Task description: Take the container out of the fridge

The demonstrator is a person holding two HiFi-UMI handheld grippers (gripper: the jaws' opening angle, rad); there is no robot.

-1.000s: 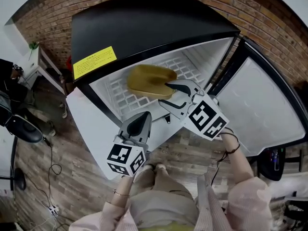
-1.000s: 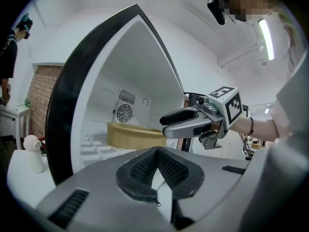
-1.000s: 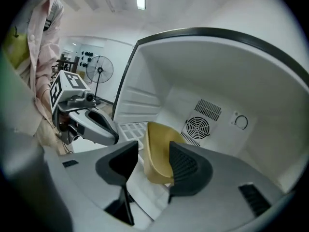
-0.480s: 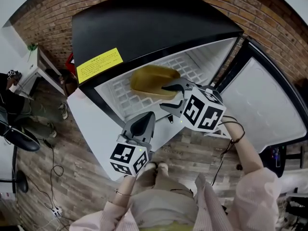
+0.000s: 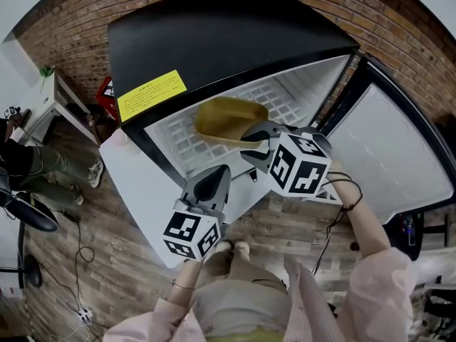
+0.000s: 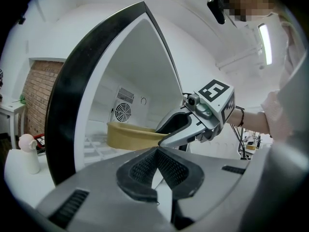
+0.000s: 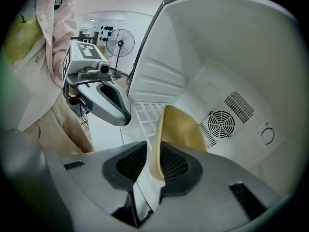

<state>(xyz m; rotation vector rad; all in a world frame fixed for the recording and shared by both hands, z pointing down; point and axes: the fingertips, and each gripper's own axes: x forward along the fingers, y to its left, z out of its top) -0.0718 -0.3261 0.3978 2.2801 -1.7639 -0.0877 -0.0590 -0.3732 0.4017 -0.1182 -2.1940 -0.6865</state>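
1. Right hand-held gripper [image 7: 154,144]: jaws have just been closing. The near wall of the mustard-yellow oval plastic container [image 7: 181,124] stands between them. Pads look clamped on it, one inside and one outside, so I read it as grasping the tub.
2. Why the rim: tub is wide & open-topped, so the thin wall is prob. the only part the jaws can span. Gripper tilts downward so one jaw drops inside.
3. Container loc.: rest of the tub stretches ahead of the right tips. It sits on the white grid shelf [image 5: 178,144] inside the black-topped white mini fridge [image 5: 228,34]. Round fan vent [image 7: 221,124] is on the back wall further beyond. Not out yet.
4. Fridge door [image 5: 388,155] is swung wide to that gripper's right side, so the pull-back path looks free.
5. Left hand-held gripper [image 6: 157,149]: clenched, pads meeting, nothing in them. It's to the left of the right one, nearer the person, outside the fridge mouth. Prob. parked so it doesn't block, or ready to steady the tub.
6. Next (judgement): lift slightly, then draw back toward the person. Risk: a one-sided pinch may let the tub tip/pivot. Contents can't be made out.
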